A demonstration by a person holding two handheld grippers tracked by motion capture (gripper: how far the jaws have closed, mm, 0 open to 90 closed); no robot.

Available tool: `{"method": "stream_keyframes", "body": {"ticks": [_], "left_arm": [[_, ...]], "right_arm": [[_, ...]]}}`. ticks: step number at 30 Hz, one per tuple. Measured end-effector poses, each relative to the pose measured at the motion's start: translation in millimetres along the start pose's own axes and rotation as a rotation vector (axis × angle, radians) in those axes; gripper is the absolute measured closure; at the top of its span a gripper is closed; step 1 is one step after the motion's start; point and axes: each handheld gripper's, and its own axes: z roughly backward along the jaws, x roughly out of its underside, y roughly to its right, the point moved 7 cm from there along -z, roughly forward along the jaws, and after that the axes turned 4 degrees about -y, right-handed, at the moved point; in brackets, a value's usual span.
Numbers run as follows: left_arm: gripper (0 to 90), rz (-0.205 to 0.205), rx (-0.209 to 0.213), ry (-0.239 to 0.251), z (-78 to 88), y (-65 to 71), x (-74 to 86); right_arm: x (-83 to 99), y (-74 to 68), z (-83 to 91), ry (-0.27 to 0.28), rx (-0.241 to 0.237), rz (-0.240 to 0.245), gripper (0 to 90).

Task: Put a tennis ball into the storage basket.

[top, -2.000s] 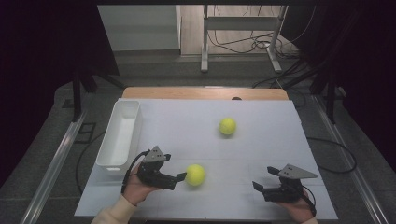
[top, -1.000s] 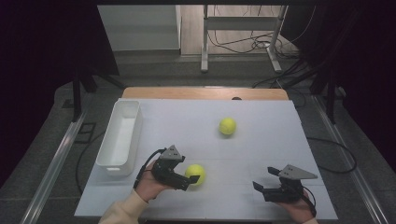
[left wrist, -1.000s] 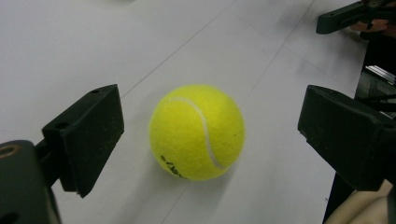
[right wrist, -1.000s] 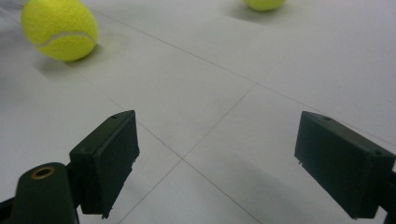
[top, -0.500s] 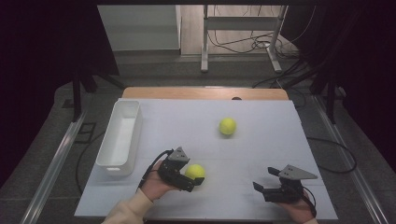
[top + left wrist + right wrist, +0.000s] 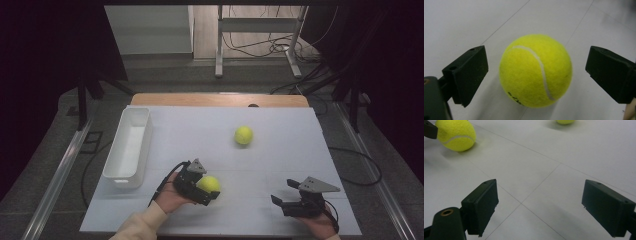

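A yellow tennis ball (image 6: 209,183) lies on the white table near its front, and it sits between the jaws of my left gripper (image 6: 206,189). In the left gripper view the ball (image 6: 535,70) rests on the table with a gap on each side of it, and the left gripper (image 6: 536,75) is open. A second tennis ball (image 6: 243,135) lies farther back toward the middle right. My right gripper (image 6: 280,201) stands open near the front right with nothing between its jaws. Its own view shows the near ball (image 6: 455,135) at the upper left and the far ball (image 6: 565,121) at the top edge.
A long white bin (image 6: 116,171) stands along the table's left side, empty inside. A wooden strip (image 6: 220,100) runs along the table's far edge. Beyond it are a dark floor, cables and a metal stand.
My left gripper has moved right and forward until its open jaws stand around the near tennis ball. The right gripper and the far ball have stayed put.
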Motion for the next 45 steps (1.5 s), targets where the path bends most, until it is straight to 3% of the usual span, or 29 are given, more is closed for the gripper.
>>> {"method": "stream_keyframes", "body": {"ticks": [8, 11, 13, 21, 45], "left_arm": [[7.4, -0.006, -0.006, -0.029, -5.8, -1.0, 1.7], [17.0, -0.001, -0.02, -0.035, -6.2, -2.3, 2.3], [24.3, -0.008, 0.01, -0.03, -5.4, -1.4, 2.4], [26.4, -0.021, 0.011, -0.025, -3.2, -2.7, 2.7], [26.5, -0.008, -0.004, 0.112, 37.5, -10.5, -22.4]], "right_arm": [[0.2, -0.3, -0.4, -0.001, -0.001, -0.001, 14.1], [0.1, -0.4, -0.1, 0.0, 0.0, 0.0, 14.1], [0.2, -0.3, -0.1, 0.0, 0.0, 0.0, 14.1], [0.2, 0.2, 0.3, 0.003, 0.001, -0.004, 14.1], [0.3, 2.2, 3.0, 0.007, 0.009, -0.006, 14.1]]}}
